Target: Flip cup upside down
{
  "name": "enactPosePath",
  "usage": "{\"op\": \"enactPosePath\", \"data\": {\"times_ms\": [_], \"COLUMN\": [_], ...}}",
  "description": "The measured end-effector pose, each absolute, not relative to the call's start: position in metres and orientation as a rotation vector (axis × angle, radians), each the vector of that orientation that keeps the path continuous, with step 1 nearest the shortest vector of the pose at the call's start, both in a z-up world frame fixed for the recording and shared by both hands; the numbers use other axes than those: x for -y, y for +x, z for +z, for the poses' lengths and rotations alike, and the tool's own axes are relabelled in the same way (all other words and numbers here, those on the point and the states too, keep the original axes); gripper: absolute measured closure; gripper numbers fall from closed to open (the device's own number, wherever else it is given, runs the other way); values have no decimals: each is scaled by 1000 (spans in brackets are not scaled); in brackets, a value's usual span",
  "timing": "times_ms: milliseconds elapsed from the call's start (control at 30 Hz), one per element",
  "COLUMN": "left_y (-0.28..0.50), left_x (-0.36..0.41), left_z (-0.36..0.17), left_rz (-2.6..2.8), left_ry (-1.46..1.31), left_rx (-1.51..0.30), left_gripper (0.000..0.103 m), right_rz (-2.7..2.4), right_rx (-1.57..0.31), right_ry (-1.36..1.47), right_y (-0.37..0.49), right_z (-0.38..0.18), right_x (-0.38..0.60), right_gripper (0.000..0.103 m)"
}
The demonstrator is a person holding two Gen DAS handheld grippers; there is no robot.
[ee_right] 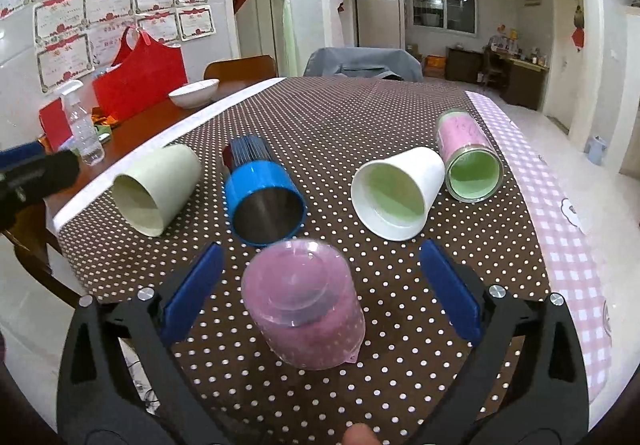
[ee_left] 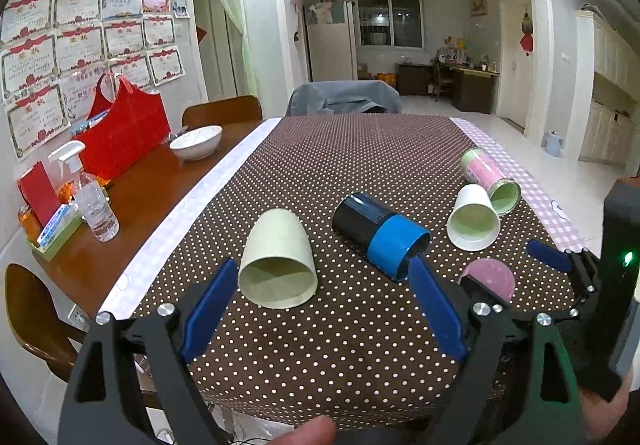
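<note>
**Both grippers open over 5 cups, 1 already inverted**

Right gripper (ee_right: pixel 320 287) hangs low over the polka-dot tablecloth (ee_right: pixel 360 117), blue fingers (ee_right: pixel 194 291) spread wide and holding nothing. Between them stands the translucent pink cup (ee_right: pixel 304 305), mouth down, base up, with clear gaps to both fingers. Judgement: this cup looks finished, and the wide jaw suits letting go or backing off rather than gripping.

Left gripper (ee_left: pixel 320 305) is likewise wide open and empty. Pale green cup (ee_left: pixel 278 265) lies on its side with its mouth toward the camera, partly between the fingers; the left finger (ee_left: pixel 208 309) is just beside the rim, contact not evident. Judgement: this is probably the next cup, and the side-on approach suits clamping the wall before rotating it mouth-down.

Other cups, all on their sides, mouths toward the cameras:
- blue and black steel-lined tumbler (ee_right: pixel 262 197), centre
- white cup with green lining (ee_right: pixel 396 197), to its right
- pink tumbler with green interior (ee_right: pixel 468 161), just beside the white cup, possibly touching

Count: 1 of 5 inverted, 4 remaining, if all are meant.

Risk (judgement): the cups taper, so they may roll when nudged or slip under a pinch near the rim.

Off-cloth, left: white bowl (ee_left: pixel 196 141), spray bottle (ee_left: pixel 90 201), red bag (ee_left: pixel 126 133).
</note>
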State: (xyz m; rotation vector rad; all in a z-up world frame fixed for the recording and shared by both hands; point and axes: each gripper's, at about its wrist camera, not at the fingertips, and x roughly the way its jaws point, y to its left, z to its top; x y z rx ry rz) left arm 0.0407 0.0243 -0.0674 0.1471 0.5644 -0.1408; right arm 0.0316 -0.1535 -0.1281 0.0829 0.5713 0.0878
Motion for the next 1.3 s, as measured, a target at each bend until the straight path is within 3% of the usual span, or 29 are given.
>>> {"op": "enactPosePath", "data": {"times_ms": [700, 1300], "left_y": [1, -27], "left_x": [-7, -1], "left_z": [-19, 2], "left_rz": [-118, -122], "left_ry": [166, 172], "left_rx": [-443, -385], "left_gripper": [17, 17], "right_rz": [52, 6], "right_rx": [-466, -360], "right_ry": [170, 167], "right_y": [-6, -44], "right_z": [-37, -9], "right_x": [199, 214], "right_gripper": [6, 6]}}
